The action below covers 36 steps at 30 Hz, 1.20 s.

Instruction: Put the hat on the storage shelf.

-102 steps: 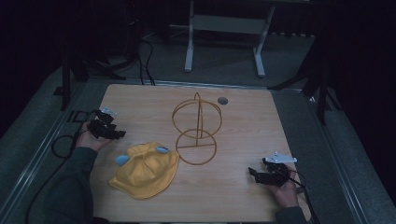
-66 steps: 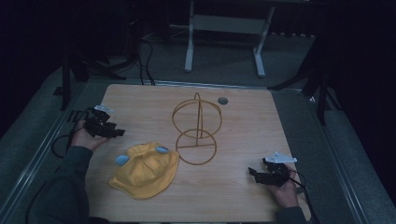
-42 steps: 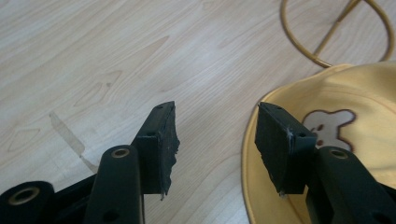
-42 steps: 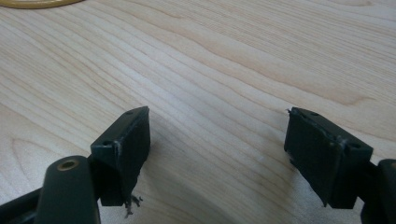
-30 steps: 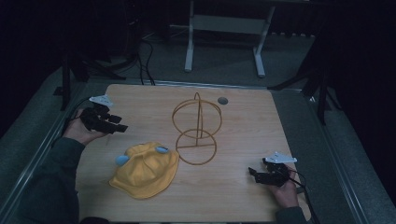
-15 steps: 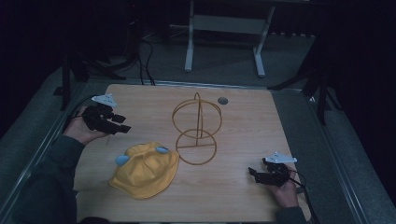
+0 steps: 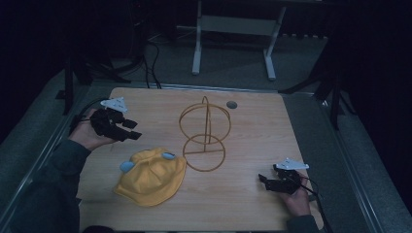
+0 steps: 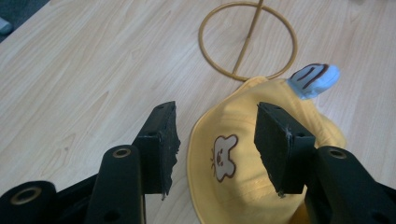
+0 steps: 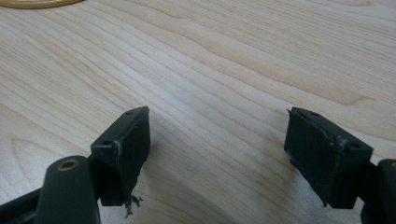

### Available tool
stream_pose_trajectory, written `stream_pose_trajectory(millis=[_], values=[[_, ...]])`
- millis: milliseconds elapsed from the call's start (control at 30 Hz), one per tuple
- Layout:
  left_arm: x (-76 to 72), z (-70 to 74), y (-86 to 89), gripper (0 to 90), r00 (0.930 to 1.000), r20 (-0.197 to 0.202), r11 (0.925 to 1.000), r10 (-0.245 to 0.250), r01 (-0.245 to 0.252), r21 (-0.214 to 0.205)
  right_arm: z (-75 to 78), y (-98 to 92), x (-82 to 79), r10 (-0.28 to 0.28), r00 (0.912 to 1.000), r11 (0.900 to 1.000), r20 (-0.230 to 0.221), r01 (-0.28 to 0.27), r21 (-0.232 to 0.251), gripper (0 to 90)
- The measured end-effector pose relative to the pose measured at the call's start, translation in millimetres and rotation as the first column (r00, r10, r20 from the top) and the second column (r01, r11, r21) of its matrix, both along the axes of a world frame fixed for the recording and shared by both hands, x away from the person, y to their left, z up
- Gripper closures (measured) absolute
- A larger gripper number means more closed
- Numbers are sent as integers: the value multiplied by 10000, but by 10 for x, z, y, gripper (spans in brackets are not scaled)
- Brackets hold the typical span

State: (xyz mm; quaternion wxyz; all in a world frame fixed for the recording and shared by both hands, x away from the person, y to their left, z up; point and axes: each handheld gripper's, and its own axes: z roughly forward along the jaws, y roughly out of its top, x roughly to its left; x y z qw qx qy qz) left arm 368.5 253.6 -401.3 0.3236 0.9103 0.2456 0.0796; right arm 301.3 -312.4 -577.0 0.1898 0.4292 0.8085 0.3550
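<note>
Now, with the left claw (image 7: 132, 132) held above the table (image 7: 252, 121) and gaping (narrowed a shade just now, nothing between the pads), aim before dropping. Find the yellow hat (image 8: 233, 154) just ahead of and below the tips, lying flat, its small bear patch centred in the gap and the brim edge close to the left-hand pad in the left gripper view. Go for the brim rather than the crown: probably too soft and wide a dome to pinch cleanly. Bring one pad down outside the edge and the other on top of the cloth, then squeeze only once the fabric sits well between them. Keep the wrist low and level so as to gather a single fold, not a bunch. Steer clear of the blue ear (image 8: 313, 79) beyond the far pad, and of the wire stand (image 7: 206, 141) farther ahead; likely to topple at a nudge. Lift slowly, watching for the hat sliding out.

As for the right claw (image 9: 217, 154): spread wide and empty over bare wood, well apart from the hat. Leave it parked, or bring it across to steady the stand.
</note>
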Motion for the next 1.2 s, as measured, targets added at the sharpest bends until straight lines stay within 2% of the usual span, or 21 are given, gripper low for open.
stream_pose_trajectory(millis=[500,667,833,1200], values=[[-47,19,-153,496,9984,-79,9982,-555,556,236,0,-1,0,6,10000,10000,1,-6,-5,222],[-65,27,-203,479,9957,-259,9949,-893,904,447,0,0,0,2,10000,10000,3,-2,-5,222],[-86,28,-242,444,9928,-427,9928,-1120,1136,387,0,-1,1,12,10000,10000,16,-12,-10,222],[-93,34,-354,439,9849,-747,9848,-1561,1611,653,-1,0,1,4,10000,10000,19,-4,-3,222]])
